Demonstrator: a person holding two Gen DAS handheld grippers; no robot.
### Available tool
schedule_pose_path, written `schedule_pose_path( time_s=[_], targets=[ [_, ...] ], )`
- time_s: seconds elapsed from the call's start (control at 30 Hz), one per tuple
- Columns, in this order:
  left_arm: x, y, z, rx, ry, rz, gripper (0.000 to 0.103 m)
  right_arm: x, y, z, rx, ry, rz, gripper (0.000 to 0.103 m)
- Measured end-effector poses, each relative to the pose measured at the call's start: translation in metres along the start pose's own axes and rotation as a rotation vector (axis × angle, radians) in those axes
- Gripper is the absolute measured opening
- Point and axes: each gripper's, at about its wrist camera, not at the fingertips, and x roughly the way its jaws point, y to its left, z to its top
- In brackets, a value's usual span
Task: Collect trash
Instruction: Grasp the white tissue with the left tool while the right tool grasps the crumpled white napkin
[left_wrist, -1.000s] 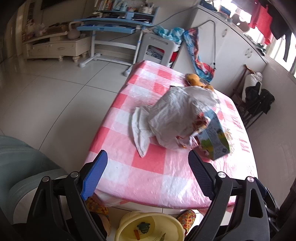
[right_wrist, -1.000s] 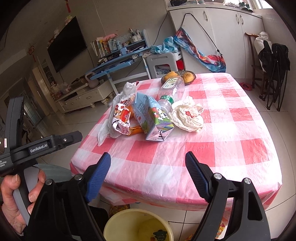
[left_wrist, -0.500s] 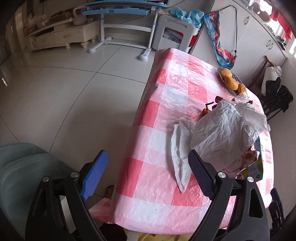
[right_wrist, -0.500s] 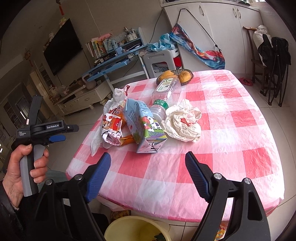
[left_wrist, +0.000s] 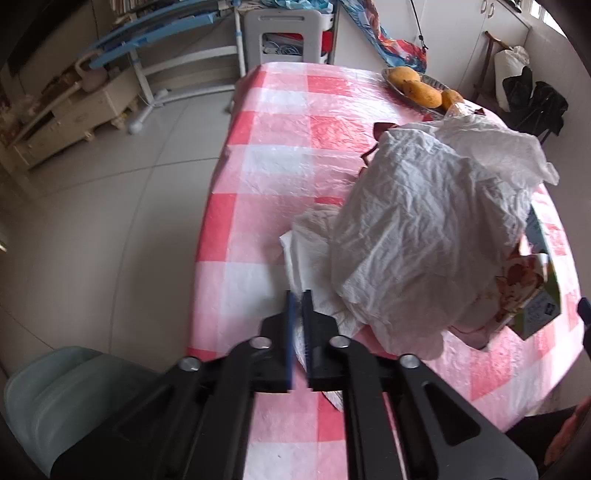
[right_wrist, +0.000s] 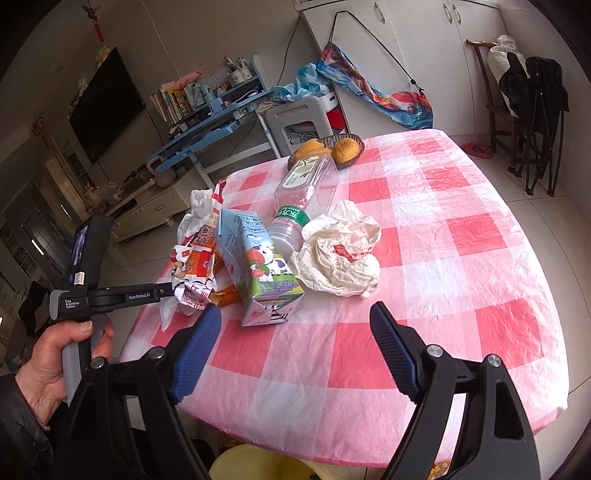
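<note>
Trash lay in a pile on our pink checked table: a snack wrapper, a milk carton, a bottle and crumpled paper. A white tissue stuck out at the pile's left edge, its long side running away from us. Our left gripper was right on it, jaws pressed together, pinching its near end. Our right gripper hung near the carton, jaws spread wide and holding nothing, so the left hand was nearer. A second before, the left jaws were wide open and farther back from the table.
</note>
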Motion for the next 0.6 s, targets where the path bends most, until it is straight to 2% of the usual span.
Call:
schedule_pose_path(
  time_s=[0.2,0.4,0.5,0.6],
  targets=[
    [-0.057,0.015,-0.010,-0.058,-0.137,-0.096,0.001,0.009,-0.008,0.005,0.027,0.007,-0.011,0.079],
    [-0.096,0.042,-0.027,-0.165,-0.228,-0.208,0.001,0.011,-0.014,0.006,0.040,0.007,-0.023,0.079],
    [-0.118,0.045,-0.039,-0.175,-0.294,-0.260,0.001,0.014,-0.014,0.007,0.031,0.008,-0.035,0.079],
    [-0.131,0.042,-0.052,-0.170,-0.326,-0.291,0.001,0.021,-0.014,0.011,0.020,0.015,-0.055,0.079]
  ],
)
